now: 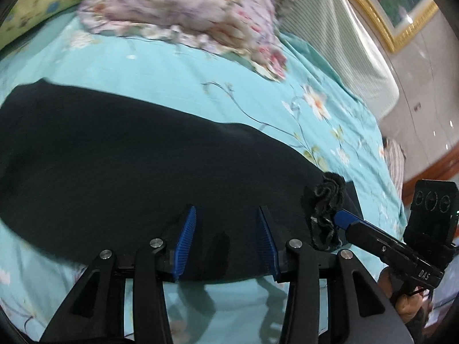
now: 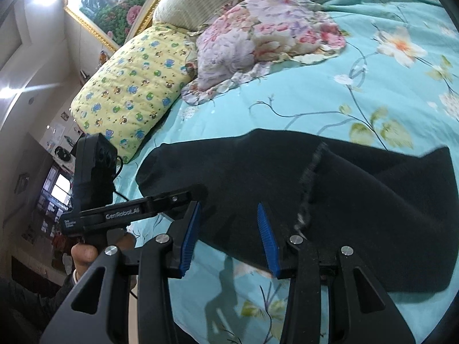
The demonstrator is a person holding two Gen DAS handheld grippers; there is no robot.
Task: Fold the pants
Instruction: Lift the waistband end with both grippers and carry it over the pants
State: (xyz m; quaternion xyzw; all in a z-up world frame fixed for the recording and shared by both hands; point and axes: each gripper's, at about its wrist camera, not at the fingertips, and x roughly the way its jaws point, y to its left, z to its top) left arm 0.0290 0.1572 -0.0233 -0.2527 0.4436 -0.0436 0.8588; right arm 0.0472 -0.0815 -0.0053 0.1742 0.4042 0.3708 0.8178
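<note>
Black pants (image 1: 114,157) flat on floral bedsheet (image 1: 172,80), left tongs (image 1: 227,215) and right tongs (image 2: 228,209) both spread wide

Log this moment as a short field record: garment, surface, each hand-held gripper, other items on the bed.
garment: black pants, spread flat
surface: teal floral bedsheet
left hand-held gripper: open, fingers over the near edge of the pants
right hand-held gripper: open, over the pants
other items: yellow pillow, floral pillow near the headboard

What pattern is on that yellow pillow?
Small cartoon bears in blue, green and brown on the yellow pillow; clearest in the right wrist view.
</note>
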